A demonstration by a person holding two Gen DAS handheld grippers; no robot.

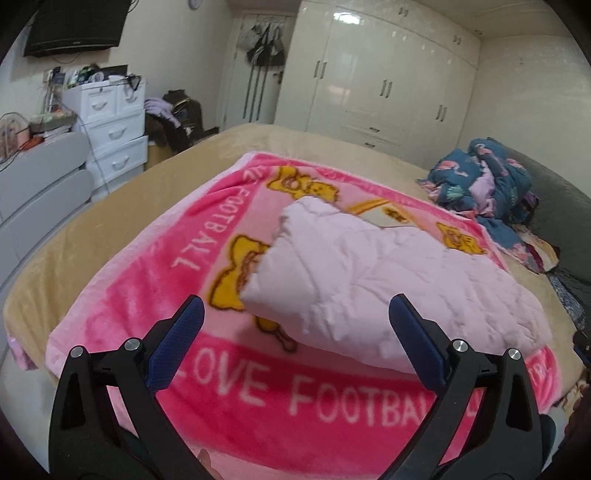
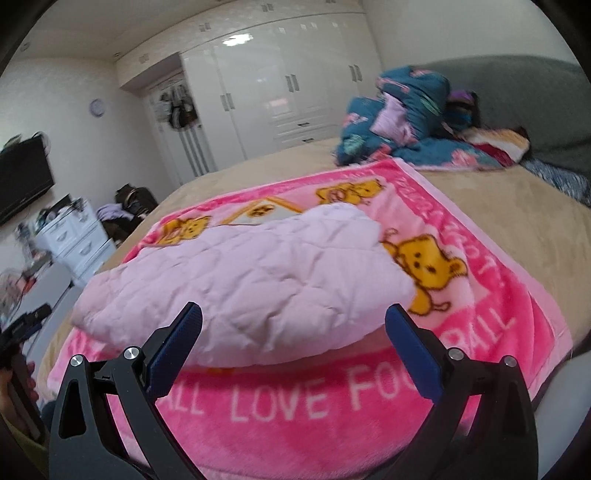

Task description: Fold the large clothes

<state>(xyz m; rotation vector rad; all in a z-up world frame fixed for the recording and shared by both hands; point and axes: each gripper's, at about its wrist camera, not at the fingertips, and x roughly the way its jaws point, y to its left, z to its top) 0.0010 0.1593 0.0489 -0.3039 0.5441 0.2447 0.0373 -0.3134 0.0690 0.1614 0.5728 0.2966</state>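
One folded pale pink quilted garment [image 1: 388, 280] lies on one pink bear-print blanket [image 1: 155, 288] spread over one bed [image 1: 122, 206], with one heap of blue floral bedding [image 1: 487, 184], one white drawer chest [image 1: 114, 129], one wall-mounted television [image 1: 74, 26] and two tongs [image 1: 295, 314] [image 2: 293, 317].

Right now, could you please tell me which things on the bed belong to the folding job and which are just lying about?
For the job:
- pale pink quilted garment
- left tongs, open
- right tongs, open

Lying about:
- pink football blanket
- blue flowered bedding
- white drawers
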